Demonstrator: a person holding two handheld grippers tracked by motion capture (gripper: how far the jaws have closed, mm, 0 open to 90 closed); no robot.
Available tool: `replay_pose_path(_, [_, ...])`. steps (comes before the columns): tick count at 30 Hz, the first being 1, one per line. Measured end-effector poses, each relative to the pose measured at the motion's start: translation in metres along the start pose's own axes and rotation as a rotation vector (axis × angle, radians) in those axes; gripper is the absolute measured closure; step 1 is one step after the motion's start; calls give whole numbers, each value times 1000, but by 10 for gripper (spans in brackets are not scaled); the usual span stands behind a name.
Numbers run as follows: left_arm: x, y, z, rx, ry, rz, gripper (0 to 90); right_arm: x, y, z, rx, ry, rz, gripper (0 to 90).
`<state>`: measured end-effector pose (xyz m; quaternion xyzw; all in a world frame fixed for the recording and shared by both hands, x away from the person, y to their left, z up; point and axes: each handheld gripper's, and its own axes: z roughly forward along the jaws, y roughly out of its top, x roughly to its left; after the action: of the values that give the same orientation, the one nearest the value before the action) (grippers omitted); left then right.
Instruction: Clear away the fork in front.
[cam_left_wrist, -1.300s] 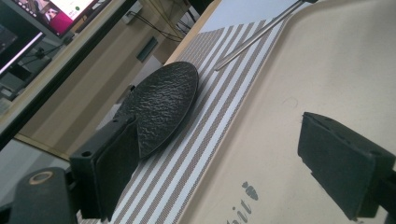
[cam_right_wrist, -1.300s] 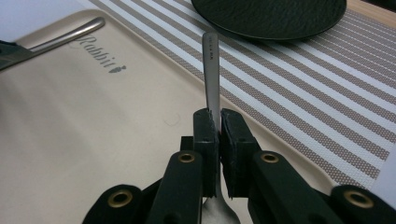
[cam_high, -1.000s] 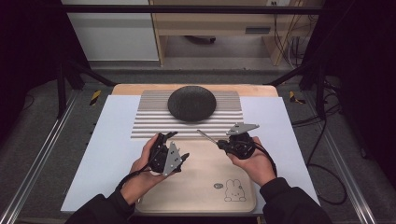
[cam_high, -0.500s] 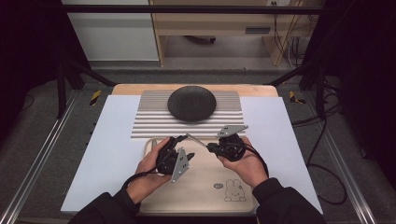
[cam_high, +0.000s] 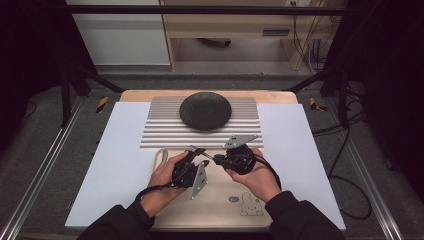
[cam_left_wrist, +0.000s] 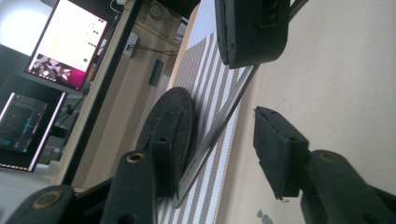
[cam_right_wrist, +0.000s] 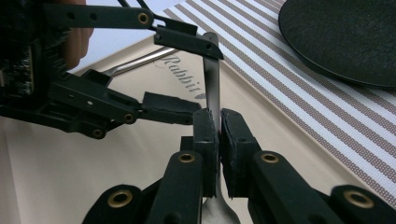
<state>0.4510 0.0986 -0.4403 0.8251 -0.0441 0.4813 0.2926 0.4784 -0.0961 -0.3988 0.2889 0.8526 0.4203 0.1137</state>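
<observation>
Over the wooden serving board (cam_high: 220, 210), in front of the striped mat (cam_high: 160, 135) and its black plate (cam_high: 205, 111), the two hands have drawn close since a second ago, when they were apart. The right gripper (cam_right_wrist: 218, 135) still has its jaws pressed tight on the slim steel cutlery piece (cam_right_wrist: 212, 84), held in the air just above the board. The left gripper (cam_left_wrist: 219, 149) now has its jaws spread to either side of the handle's far end without touching it, so I judge a handover only lacks the left's squeeze.
</observation>
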Motion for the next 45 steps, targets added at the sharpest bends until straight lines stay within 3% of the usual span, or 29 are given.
replay_pose_path(11, [-4, 1, 0, 6, 25, 65, 652, 5, 4, 4, 2, 17, -14, 856])
replay_pose_path(22, [-6, 2, 0, 10, 35, 98, 790, 6, 6, 6, 0, 25, -10, 855])
replay_pose_path(30, [-8, 2, -1, 12, 33, 137, 830, 6, 8, 5, 8, 37, -4, 853])
replay_pose_path(40, [-14, 2, -3, 37, 31, 222, 869, 5, 13, 5, 10, 56, 12, 833])
replay_pose_path(45, [-14, 1, -5, 40, 34, 209, 873, 2, 17, 1, -6, 55, 23, 805])
